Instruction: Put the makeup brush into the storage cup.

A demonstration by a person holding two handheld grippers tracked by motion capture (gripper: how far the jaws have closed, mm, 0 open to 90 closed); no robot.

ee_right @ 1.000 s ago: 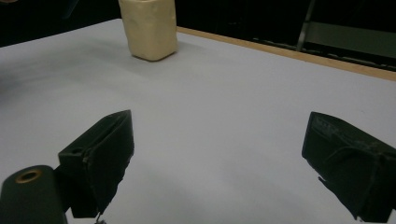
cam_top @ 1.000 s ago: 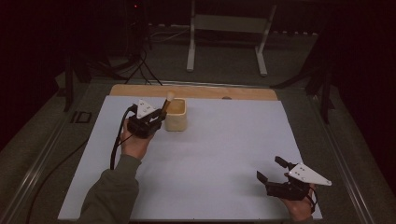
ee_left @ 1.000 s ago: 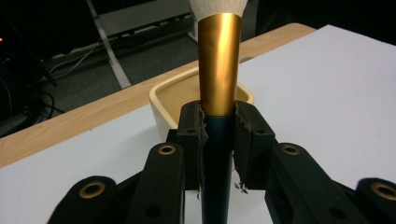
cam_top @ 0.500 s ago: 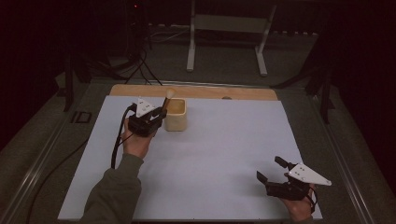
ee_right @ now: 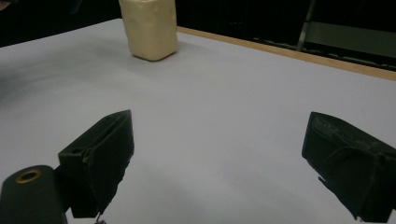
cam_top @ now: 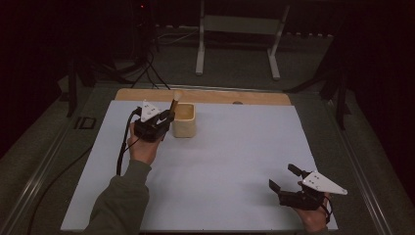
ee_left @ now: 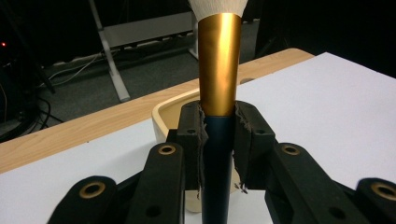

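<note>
Left jaws are clamping a makeup brush (ee_left: pixel 218 116) upright beside the cream cup (cam_top: pixel 184 120) — it looks like a placing step.

The left gripper (cam_top: pixel 164 119) is pinching the dark handle just below the gold ferrule, bristles up, near the cup's rim. The right gripper (cam_top: pixel 285 179) is idling with jaws spread and holding nothing, well apart over the counter (cam_top: pixel 235 152). Next — judging by this — the handle needs lining up over the cup's mouth before lowering.

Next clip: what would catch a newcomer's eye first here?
The makeup brush, with its gold collar and white bristles, stands upright, clamped in the left gripper at the far left of the white mat. Right beside it sits a cream-coloured cup. At the near right corner the right gripper holds nothing, its jaws wide apart.
</note>
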